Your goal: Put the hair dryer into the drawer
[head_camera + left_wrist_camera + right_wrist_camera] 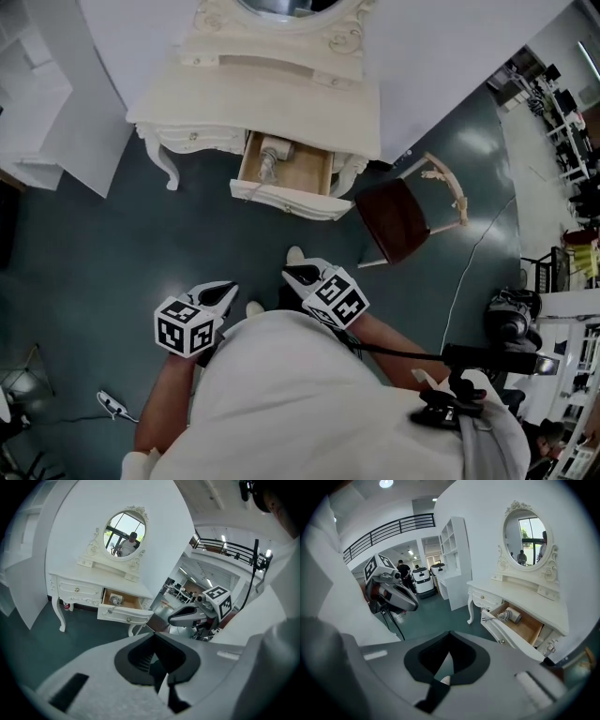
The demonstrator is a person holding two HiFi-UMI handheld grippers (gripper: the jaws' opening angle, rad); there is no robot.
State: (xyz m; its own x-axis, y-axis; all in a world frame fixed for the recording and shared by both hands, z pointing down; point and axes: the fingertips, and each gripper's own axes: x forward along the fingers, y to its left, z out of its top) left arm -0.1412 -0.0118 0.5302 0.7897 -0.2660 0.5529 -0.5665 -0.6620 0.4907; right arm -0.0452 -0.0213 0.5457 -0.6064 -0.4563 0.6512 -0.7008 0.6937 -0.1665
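Observation:
The white hair dryer lies inside the open wooden drawer of the cream dressing table. It also shows in the left gripper view and in the right gripper view. My left gripper and right gripper hang close to the person's body, well back from the drawer, both pointing toward the table. Each one is shut with nothing between its jaws. In its own view the left gripper shows closed jaws, and so does the right gripper.
A dark-seated wooden chair stands on the teal floor to the right of the drawer. An oval mirror tops the table. White shelving stands left of the table. A cable runs across the floor at right.

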